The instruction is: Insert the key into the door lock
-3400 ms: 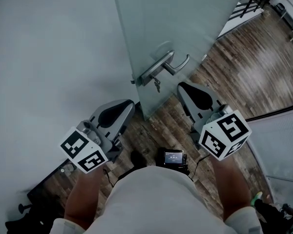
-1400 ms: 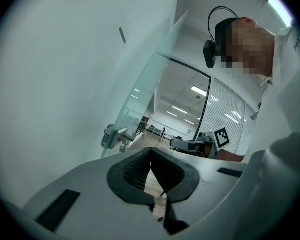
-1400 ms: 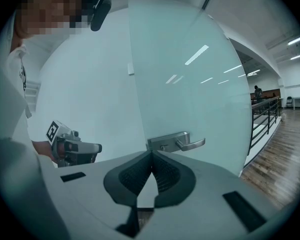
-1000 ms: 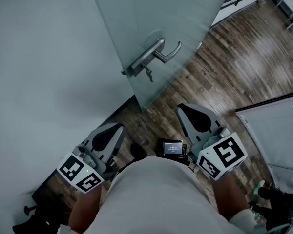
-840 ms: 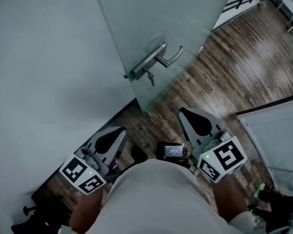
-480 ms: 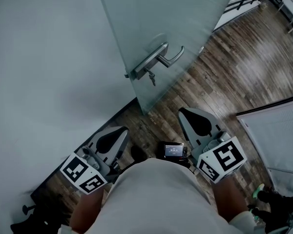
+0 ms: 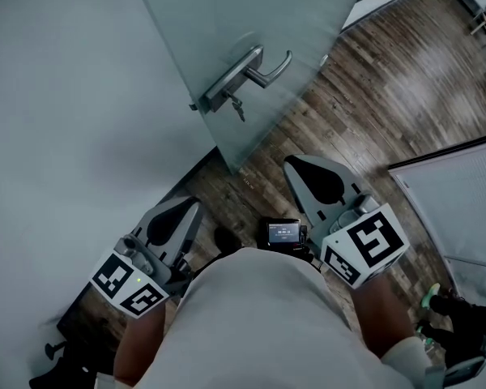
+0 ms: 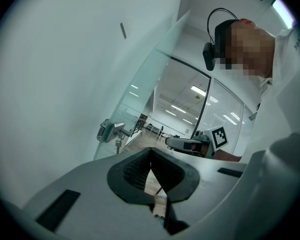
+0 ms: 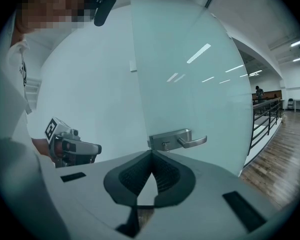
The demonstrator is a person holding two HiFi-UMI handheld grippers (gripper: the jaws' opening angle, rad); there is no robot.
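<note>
A glass door point(image 7: 251, 23) carries a metal lock plate point(image 7: 217, 94) with a lever handle point(image 7: 263, 70). A small key point(image 7: 238, 110) hangs at the lock, below the plate. Both grippers stand well back from the door and lower in the head view. My left gripper point(image 7: 188, 211) is shut with nothing in it, and so is my right gripper point(image 7: 298, 167). The left gripper view has the jaws point(image 8: 150, 150) closed, with the lock plate point(image 8: 106, 131) far off to the left. From the right gripper point(image 9: 151, 153), the lock plate point(image 9: 169, 139) and handle point(image 9: 192, 141) appear just above the closed jaws.
A pale wall point(image 7: 57, 104) runs along the left, beside the door. Dark wood flooring point(image 7: 389, 79) spreads to the right. A small device with a screen point(image 7: 283, 233) sits at the person's waist between the grippers. A railing point(image 9: 267, 116) stands beyond the door.
Since the earliest frame both grippers have drawn back from the door handle. Over the last second they hold still; only the head view shifts a little.
</note>
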